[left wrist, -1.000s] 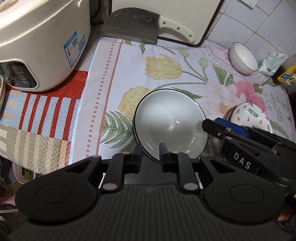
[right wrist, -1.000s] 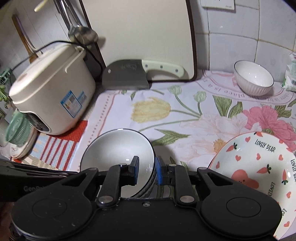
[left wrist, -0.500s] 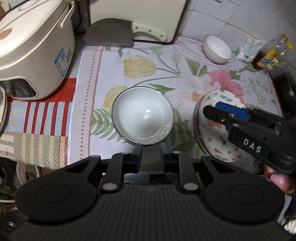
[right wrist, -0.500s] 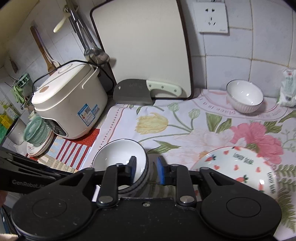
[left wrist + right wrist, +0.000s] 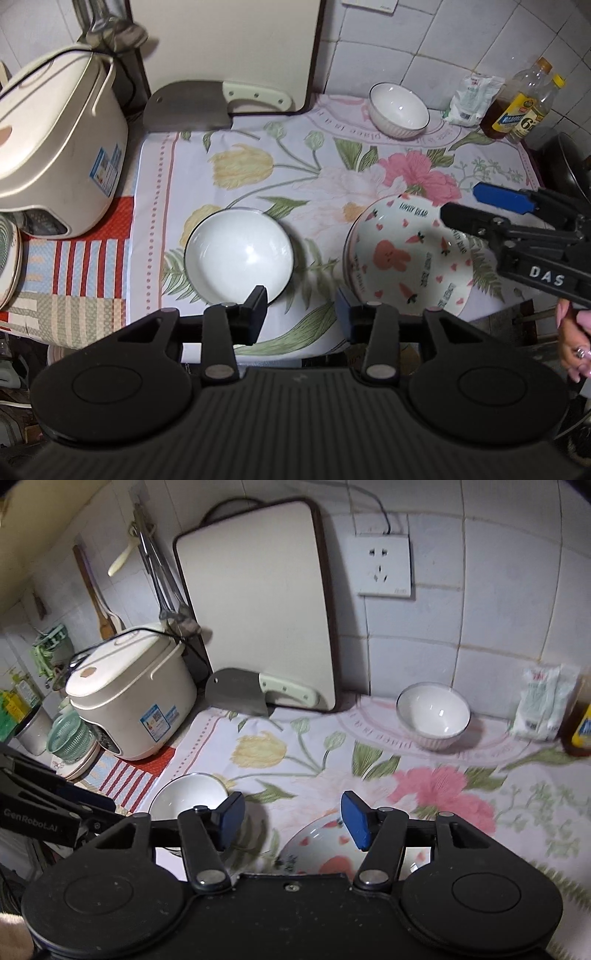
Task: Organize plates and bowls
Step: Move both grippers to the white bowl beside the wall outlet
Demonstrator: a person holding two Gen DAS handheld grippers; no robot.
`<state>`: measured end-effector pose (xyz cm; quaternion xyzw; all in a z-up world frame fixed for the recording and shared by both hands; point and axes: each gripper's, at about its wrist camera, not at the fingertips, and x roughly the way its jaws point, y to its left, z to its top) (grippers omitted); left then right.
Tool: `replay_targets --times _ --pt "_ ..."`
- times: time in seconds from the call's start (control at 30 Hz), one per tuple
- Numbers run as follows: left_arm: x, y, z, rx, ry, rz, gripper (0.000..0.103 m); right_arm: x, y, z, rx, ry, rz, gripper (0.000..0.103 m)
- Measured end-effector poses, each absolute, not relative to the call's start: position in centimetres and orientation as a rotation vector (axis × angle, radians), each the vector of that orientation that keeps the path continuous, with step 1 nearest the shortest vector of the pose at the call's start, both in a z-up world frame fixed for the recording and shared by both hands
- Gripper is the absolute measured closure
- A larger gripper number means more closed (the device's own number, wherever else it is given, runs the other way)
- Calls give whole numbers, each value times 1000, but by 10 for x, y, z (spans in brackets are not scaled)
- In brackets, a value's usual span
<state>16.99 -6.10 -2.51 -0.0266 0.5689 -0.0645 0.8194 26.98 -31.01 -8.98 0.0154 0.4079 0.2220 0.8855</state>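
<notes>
Left gripper (image 5: 301, 308) and right gripper (image 5: 291, 818): jaws just opened partway, nothing between them

White bowl (image 5: 239, 254) just ahead of left fingertips; rabbit plate (image 5: 408, 256) under right gripper; ribbed bowl (image 5: 433, 714) far ahead by wall

Risk: half-open jaws clip rim on descent, plate skids on floral cloth (image 5: 325, 177)

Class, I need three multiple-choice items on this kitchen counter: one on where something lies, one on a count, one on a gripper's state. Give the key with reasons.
1. Where is the cleaver?
A. against the cutting board
B. inside a bowl
C. on the rice cooker

2. How many empty white bowls stand on the floral cloth?
A. none
B. two
C. four

3. The right gripper is:
A. clamped on a bottle
B. holding the cleaver
C. open and empty

Key: 1 A, it leans at the board's foot. 2 B, the near bowl and the far bowl. 3 C, only cloth shows between its parted blue pads.
</notes>
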Motion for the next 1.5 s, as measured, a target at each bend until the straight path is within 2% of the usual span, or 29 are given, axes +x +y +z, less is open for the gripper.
replay_targets --times 0.3,0.53,0.67,0.83,1.13,1.5 --pt "180 -106 -1 -65 1147 -136 57 286 -359 -53 -79 761 512 33" --pt "198 -139 -1 -74 1102 -101 54 308 -387 -57 -140 758 506 30" --pt "214 -155 -13 -106 1093 -90 51 325 -402 -69 -145 759 512 30" --pt "237 -171 -36 -133 1041 -34 39 351 -415 -90 -148 740 524 30" --pt "284 -188 -89 -272 968 34 39 409 -439 -152 -73 681 459 30" --pt "342 -210 -133 -292 858 94 39 469 -441 -219 -9 806 441 30"
